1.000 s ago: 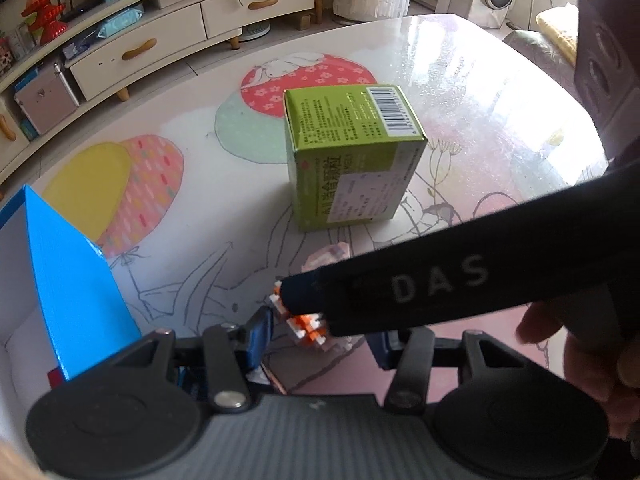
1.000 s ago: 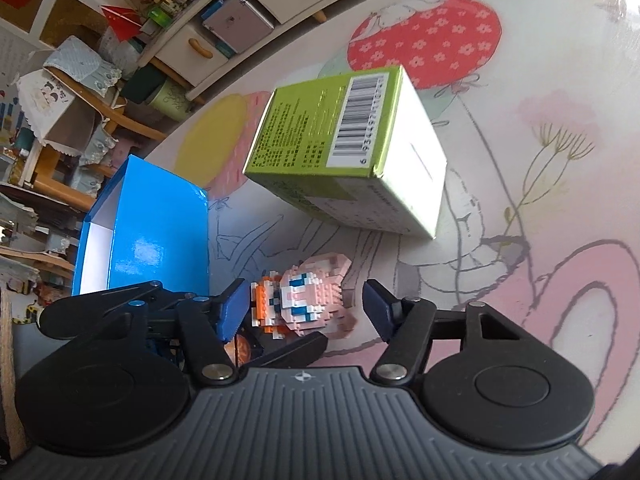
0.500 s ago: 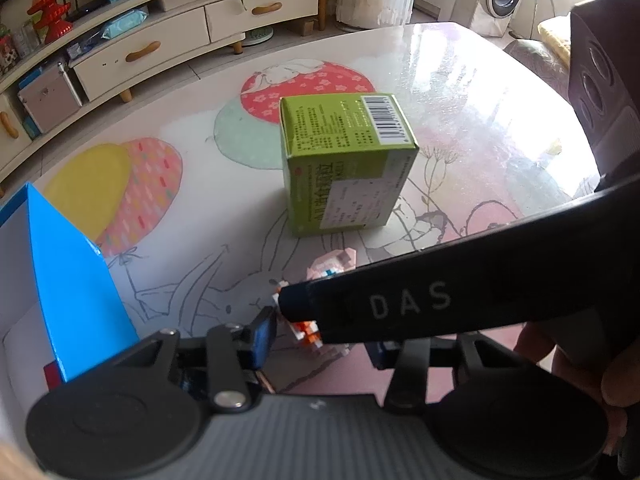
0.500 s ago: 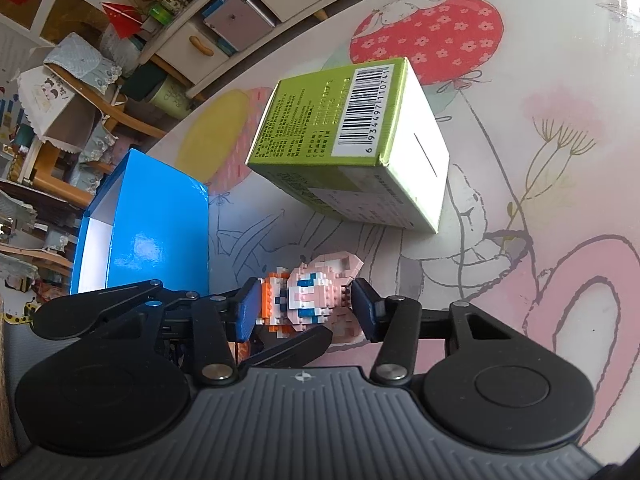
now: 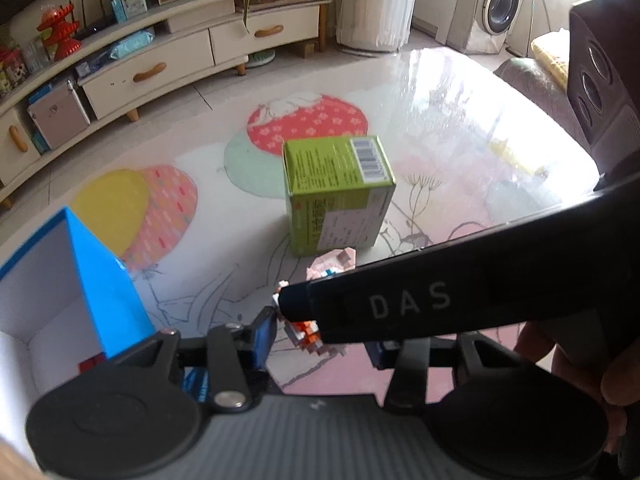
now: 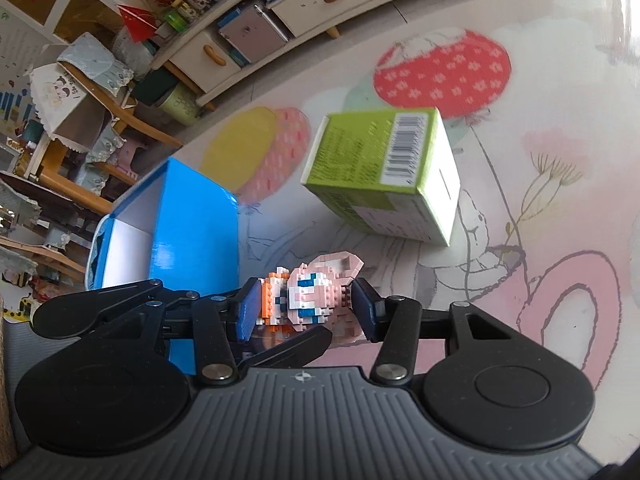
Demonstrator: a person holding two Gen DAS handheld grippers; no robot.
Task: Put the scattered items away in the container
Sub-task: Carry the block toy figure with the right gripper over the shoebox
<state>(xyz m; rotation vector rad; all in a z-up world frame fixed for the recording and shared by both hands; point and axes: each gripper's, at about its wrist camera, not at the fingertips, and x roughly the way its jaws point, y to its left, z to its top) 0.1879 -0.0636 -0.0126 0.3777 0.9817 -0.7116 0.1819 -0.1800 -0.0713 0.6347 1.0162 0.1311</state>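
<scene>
A pink, white and orange block figure [image 6: 316, 292] hangs just above the table, clamped between the blue pads of my right gripper [image 6: 306, 310]. In the left wrist view the figure [image 5: 306, 330] also sits between the jaws of my left gripper [image 5: 322, 342]. The left pad touches it, and the other pad is mostly hidden behind the right gripper's black finger [image 5: 440, 300]. The open blue box [image 5: 104, 280] [image 6: 192, 232] stands to the left with something red inside. A green carton [image 5: 340, 200] [image 6: 376, 160] rests on the table beyond the figure.
The table [image 5: 460, 112] has a glossy cover printed with balloons and rabbits. Its far edge curves toward a low drawer cabinet [image 5: 160, 68]. A wooden chair [image 6: 100, 120] and clutter stand past the left edge. A person's hand [image 5: 616, 380] holds the right gripper.
The right jaws closed onto the block figure. Both grippers then rose together with it, so the table, green carton and blue box look farther away.
</scene>
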